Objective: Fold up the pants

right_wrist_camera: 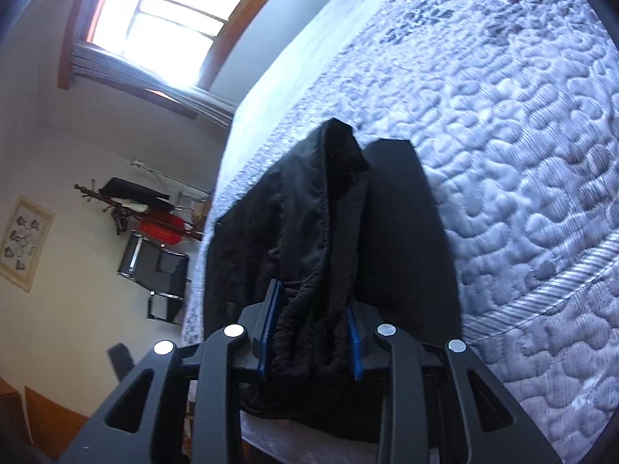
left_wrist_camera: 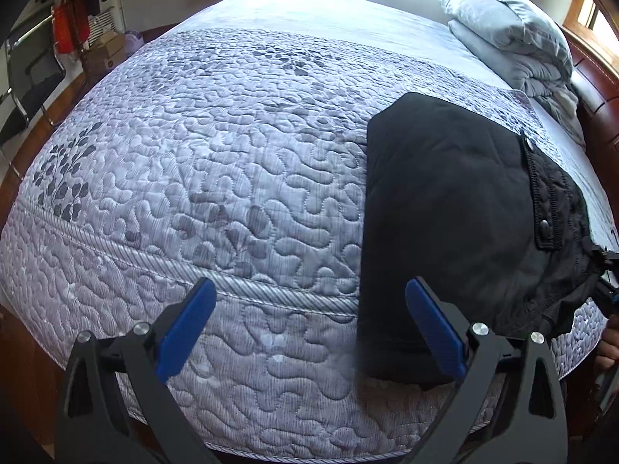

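Note:
Black pants (left_wrist_camera: 445, 201) lie folded on the quilted grey bedspread (left_wrist_camera: 212, 154), at the right side near the bed's front edge. A flap with snap buttons (left_wrist_camera: 545, 228) shows on their right part. My left gripper (left_wrist_camera: 309, 286) hovers open over the bed's edge, just left of the pants, with nothing between its blue pads (left_wrist_camera: 185, 324). In the right wrist view my right gripper (right_wrist_camera: 312, 297) is shut on a bunched black fold of the pants (right_wrist_camera: 309, 212), which rises a little off the bed. Part of that gripper shows at the right edge of the left wrist view (left_wrist_camera: 609, 282).
A folded pale grey blanket (left_wrist_camera: 510, 34) sits at the far right corner by the wooden headboard (left_wrist_camera: 595, 89). A black chair (left_wrist_camera: 35, 73) and clothes rack stand left of the bed. A bright window (right_wrist_camera: 170, 19) is on the wall.

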